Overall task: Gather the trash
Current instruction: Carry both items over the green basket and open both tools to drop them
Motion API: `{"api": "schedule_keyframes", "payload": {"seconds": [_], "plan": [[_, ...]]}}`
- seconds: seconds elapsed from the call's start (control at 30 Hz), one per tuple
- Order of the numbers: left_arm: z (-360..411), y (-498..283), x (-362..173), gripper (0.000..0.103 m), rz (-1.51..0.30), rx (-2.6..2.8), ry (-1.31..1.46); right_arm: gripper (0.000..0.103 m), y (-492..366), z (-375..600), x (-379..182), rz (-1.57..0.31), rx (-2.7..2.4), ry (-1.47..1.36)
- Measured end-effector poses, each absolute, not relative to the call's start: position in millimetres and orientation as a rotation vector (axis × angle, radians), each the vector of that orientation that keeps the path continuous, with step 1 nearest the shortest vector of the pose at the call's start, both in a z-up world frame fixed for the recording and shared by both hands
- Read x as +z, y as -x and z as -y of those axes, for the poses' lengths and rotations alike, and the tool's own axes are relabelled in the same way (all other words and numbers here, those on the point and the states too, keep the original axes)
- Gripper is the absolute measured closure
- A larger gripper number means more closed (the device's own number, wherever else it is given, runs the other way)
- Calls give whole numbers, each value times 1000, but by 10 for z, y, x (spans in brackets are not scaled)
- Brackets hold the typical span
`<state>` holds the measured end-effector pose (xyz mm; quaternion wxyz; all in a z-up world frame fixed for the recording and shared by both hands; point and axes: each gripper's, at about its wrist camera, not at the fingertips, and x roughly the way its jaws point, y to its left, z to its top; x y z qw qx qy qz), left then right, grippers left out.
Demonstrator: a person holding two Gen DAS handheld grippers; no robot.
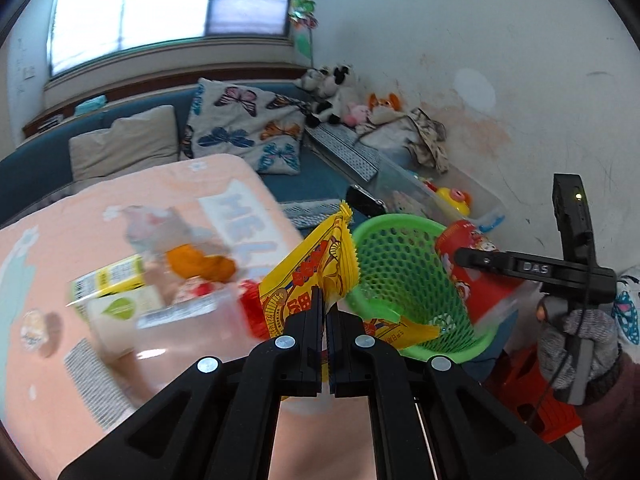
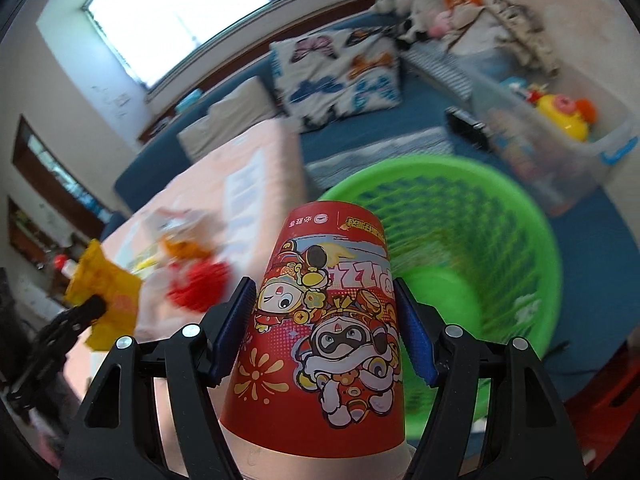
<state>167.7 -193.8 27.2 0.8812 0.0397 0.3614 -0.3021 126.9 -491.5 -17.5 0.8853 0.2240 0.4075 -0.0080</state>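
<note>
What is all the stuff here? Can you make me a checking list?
Surface: table under a pink printed cloth.
Job's things: yellow wrapper and red paper cup, both held up; green basket beside the table.
Clutter: cartons, a plastic bottle and orange and red scraps, blurred, on the cloth.
Grippers: left gripper, jaws shut on the wrapper; right gripper, jaws clamped on the cup's sides.
Cables: thin wire by the gloved hand.
Surroundings: blue sofa, butterfly cushion, soft toys, clear toy box, window.
</note>
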Motion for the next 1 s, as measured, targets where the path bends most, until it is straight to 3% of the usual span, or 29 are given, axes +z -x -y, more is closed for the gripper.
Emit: {"api": "schedule_keyframes", "payload": {"seconds": [0.27, 0.8, 0.83, 0.93, 1.0], "plan": [[2511, -1900, 44, 101, -831, -685, -108, 33, -1393, 5200, -540, -875, -89, -450], [3210, -2114, -368, 98, -937, -744, -155, 29, -996, 5332, -359, -829, -116, -415], [3222, -2115, -382, 96, -940, -741, -155, 29, -974, 5329, -347, -827, -118, -410], [3257, -2111, -406, 74, -933, -744, -158, 29, -914, 5324, -305, -814, -123, -399], [3264, -2113, -413, 54, -926, -743, -152, 29, -871, 5311, -286, -807, -122, -395]]}}
